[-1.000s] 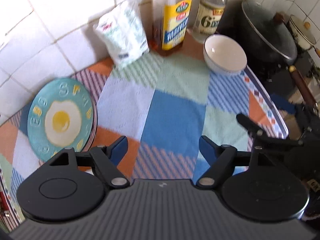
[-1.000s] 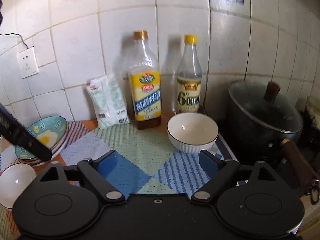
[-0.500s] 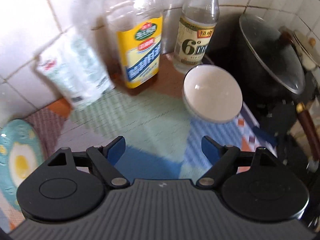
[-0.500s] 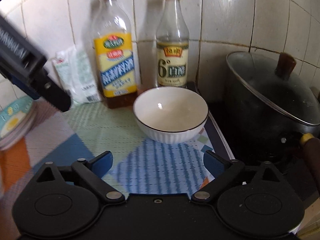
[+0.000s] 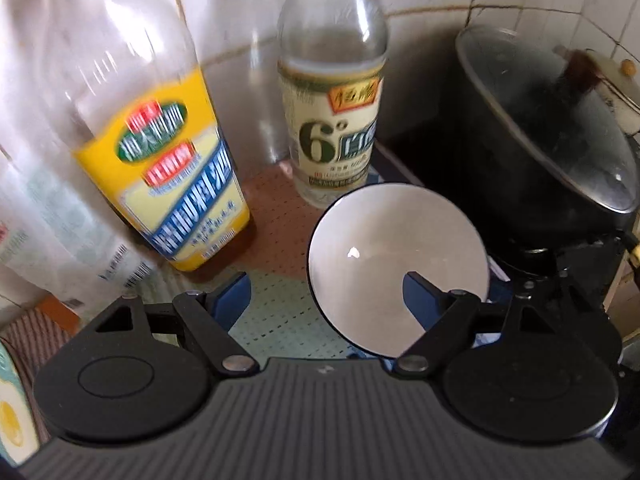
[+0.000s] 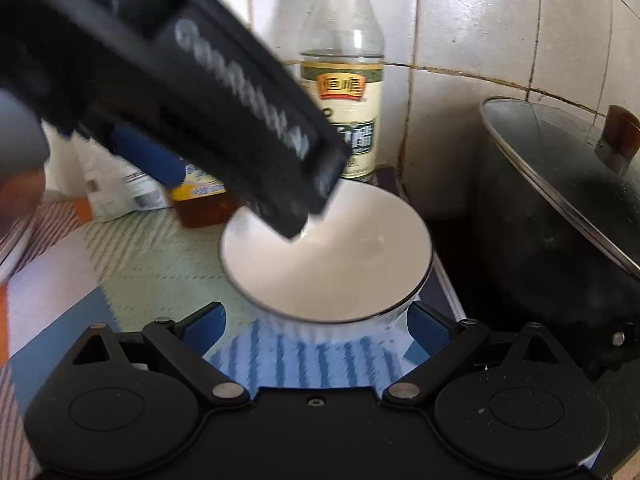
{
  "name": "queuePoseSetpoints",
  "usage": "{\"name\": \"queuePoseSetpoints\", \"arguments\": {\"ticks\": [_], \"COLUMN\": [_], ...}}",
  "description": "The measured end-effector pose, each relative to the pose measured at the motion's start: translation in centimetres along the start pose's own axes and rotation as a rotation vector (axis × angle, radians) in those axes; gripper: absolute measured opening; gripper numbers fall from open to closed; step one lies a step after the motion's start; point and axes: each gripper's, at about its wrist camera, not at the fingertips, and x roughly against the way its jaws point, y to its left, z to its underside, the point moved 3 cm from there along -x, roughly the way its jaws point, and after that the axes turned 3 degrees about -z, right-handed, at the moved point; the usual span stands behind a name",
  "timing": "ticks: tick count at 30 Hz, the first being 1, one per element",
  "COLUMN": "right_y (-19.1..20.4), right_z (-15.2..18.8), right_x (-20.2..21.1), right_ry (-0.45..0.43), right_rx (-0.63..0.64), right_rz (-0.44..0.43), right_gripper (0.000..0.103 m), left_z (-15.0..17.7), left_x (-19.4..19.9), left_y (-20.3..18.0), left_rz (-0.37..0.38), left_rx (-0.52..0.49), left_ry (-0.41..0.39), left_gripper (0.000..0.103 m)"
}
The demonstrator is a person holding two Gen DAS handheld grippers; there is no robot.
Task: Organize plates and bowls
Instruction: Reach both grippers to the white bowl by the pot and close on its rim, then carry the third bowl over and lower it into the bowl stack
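A white bowl [image 5: 384,256] with a thin dark rim stands upright on the patchwork cloth in front of two bottles. My left gripper [image 5: 326,298] is open and hangs over the bowl's left rim. Its right finger is above the bowl's inside and its left finger is outside. In the right wrist view one of its fingers [image 6: 256,120] slants in from the upper left, its tip over the bowl [image 6: 340,272]. My right gripper [image 6: 316,328] is open, with the bowl's near wall just ahead between the fingertips. A blue plate with a fried-egg picture [image 5: 10,412] shows at the lower left edge.
An oil bottle with a yellow label [image 5: 168,184] and a vinegar bottle [image 5: 336,136] stand close behind the bowl against the tiled wall. A black pot with a glass lid [image 6: 560,208] sits right of the bowl. A white bag [image 5: 48,240] leans at the left.
My left gripper has swung right and down, from beside the egg plate to over the bowl. My right gripper has closed in on the bowl and its jaws have widened a little.
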Motion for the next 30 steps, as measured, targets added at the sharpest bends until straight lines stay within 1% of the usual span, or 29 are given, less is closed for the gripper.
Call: {"name": "queuePoseSetpoints", "arguments": {"ticks": [2, 4, 5, 6, 7, 8, 9, 10, 11, 12, 15, 16, 19, 24, 26, 30], "right_y": [-0.2, -0.2, -0.3, -0.4, -0.6, -0.8, -1.0, -1.0, -1.0, -0.9, -0.6, -0.6, -0.8, 0.4, 1.1, 2.7], "right_z": [0.0, 0.0, -0.1, -0.2, -0.4, -0.6, -0.8, -0.8, -0.8, -0.7, -0.8, -0.8, -0.7, -0.3, -0.3, -0.1], "right_x": [-0.4, -0.8, -1.1, -1.5, -1.6, -1.8, -2.1, -2.2, -2.2, -2.2, -2.2, -2.3, -1.8, 0.4, 1.6, 4.1], "right_ry": [-0.006, -0.001, 0.007, 0.017, 0.027, 0.036, 0.040, 0.037, 0.032, 0.028, 0.040, 0.050, 0.063, 0.044, 0.036, 0.011], "right_rx": [-0.006, -0.009, -0.017, -0.038, -0.067, -0.091, -0.101, -0.102, -0.096, -0.085, -0.068, -0.080, -0.143, -0.122, -0.125, -0.117], "right_rz": [0.005, 0.002, -0.001, -0.009, -0.022, -0.039, -0.050, -0.055, -0.059, -0.059, -0.060, -0.074, -0.104, -0.111, -0.110, -0.112], "right_gripper": [0.099, 0.099, 0.099, 0.099, 0.099, 0.098, 0.099, 0.099, 0.099, 0.099, 0.098, 0.098, 0.098, 0.098, 0.098, 0.098], "left_z": [0.0, 0.2, 0.4, 0.7, 0.8, 0.9, 1.0, 1.0, 1.1, 1.1, 1.1, 1.2, 1.3, 2.1, 2.6, 4.0], "left_x": [-1.3, -2.6, -3.0, -3.3, -3.5, -3.4, -3.4, -3.3, -3.2, -3.1, -2.7, -2.4, -1.5, 0.8, 2.2, 4.9], "left_y": [0.4, 1.0, 1.4, 1.9, 2.2, 2.4, 2.4, 2.3, 2.1, 1.8, 0.3, 0.2, 0.1, 0.5, 1.0, 1.9], "left_rz": [0.032, 0.078, 0.082, 0.091, 0.116, 0.137, 0.149, 0.156, 0.160, 0.140, 0.053, 0.046, 0.080, 0.085, 0.100, 0.092], "left_rx": [0.018, 0.042, 0.069, 0.097, 0.114, 0.121, 0.117, 0.111, 0.104, 0.089, -0.001, -0.008, 0.014, 0.020, 0.028, 0.003], "left_ry": [0.050, 0.109, 0.132, 0.152, 0.158, 0.144, 0.130, 0.124, 0.121, 0.124, 0.149, 0.150, 0.153, 0.178, 0.165, 0.155], "left_gripper": [0.074, 0.050, 0.045, 0.037, 0.033, 0.031, 0.026, 0.019, 0.018, 0.017, 0.017, 0.017, 0.017, 0.017, 0.017, 0.017]}}
